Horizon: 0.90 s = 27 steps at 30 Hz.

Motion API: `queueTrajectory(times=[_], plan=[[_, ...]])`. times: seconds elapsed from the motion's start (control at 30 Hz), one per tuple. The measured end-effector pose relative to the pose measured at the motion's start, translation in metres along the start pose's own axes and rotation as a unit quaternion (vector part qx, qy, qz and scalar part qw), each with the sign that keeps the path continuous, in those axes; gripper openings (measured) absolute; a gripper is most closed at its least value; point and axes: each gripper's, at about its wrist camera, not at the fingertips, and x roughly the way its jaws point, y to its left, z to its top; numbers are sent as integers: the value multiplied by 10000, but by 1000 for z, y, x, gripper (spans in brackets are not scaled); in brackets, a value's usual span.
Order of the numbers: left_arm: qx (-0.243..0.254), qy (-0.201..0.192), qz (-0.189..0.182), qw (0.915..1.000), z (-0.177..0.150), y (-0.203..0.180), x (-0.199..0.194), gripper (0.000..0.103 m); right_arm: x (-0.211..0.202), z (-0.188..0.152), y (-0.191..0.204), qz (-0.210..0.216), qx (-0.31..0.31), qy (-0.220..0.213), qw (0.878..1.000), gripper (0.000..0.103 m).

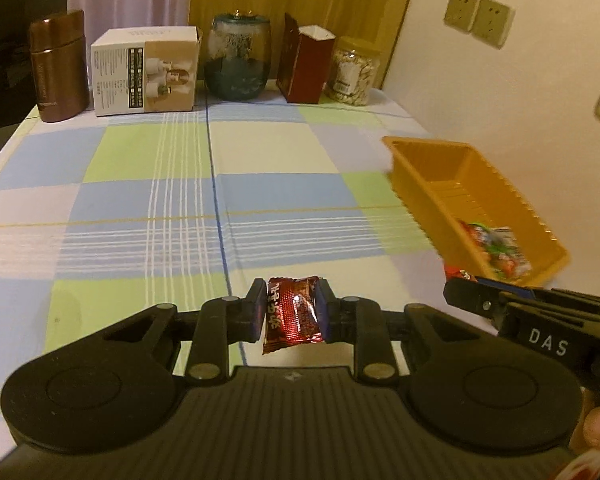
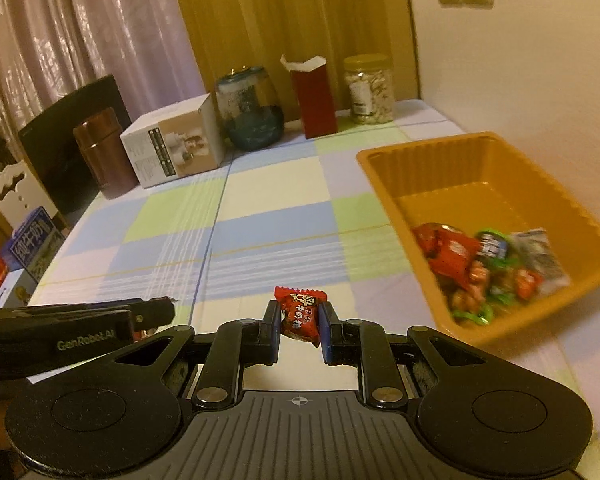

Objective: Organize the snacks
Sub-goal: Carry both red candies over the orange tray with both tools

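My left gripper [image 1: 291, 305] is shut on a dark red snack packet [image 1: 292, 316] and holds it above the checked tablecloth. My right gripper [image 2: 300, 316] is shut on a bright red candy packet [image 2: 300, 316], also above the cloth. An orange tray [image 2: 496, 152] lies to the right of both grippers and holds several wrapped snacks [image 2: 484, 268] at its near end. The tray also shows in the left wrist view [image 1: 416, 172]. The right gripper's body [image 1: 540, 320] shows at the right of the left wrist view, the left gripper's body [image 2: 72, 328] at the left of the right wrist view.
Along the far table edge stand a brown flask [image 1: 58, 66], a white box [image 1: 146, 70], a glass jar with dark contents [image 1: 238, 58], a dark red carton [image 1: 306, 64] and a jar of nuts [image 1: 352, 72]. A wall with sockets is to the right. Boxes [image 2: 32, 248] lie off the left table edge.
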Motion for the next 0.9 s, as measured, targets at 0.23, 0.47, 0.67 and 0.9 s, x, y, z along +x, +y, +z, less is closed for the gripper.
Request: queueTrajectory(times=[0.23,0.47,0.67,0.9], plan=[[-38,-123,-122,9998,-13,-24,-45,23,-48,-13,3,-110,-103,-84,9999,20],[91,-211,-189,9996,-21,-47,-69,23,-81,-19,-2,-209,-146,-182,9995,20],[164,-249,-260,9992,-27,-63,-81,23,-103,-24,-9,-252,-181,-248,9992,20],[244,-215,-345,9989,-35,-78,-89,23,-120,-29,-19,-399,-195,-273,9986,20]])
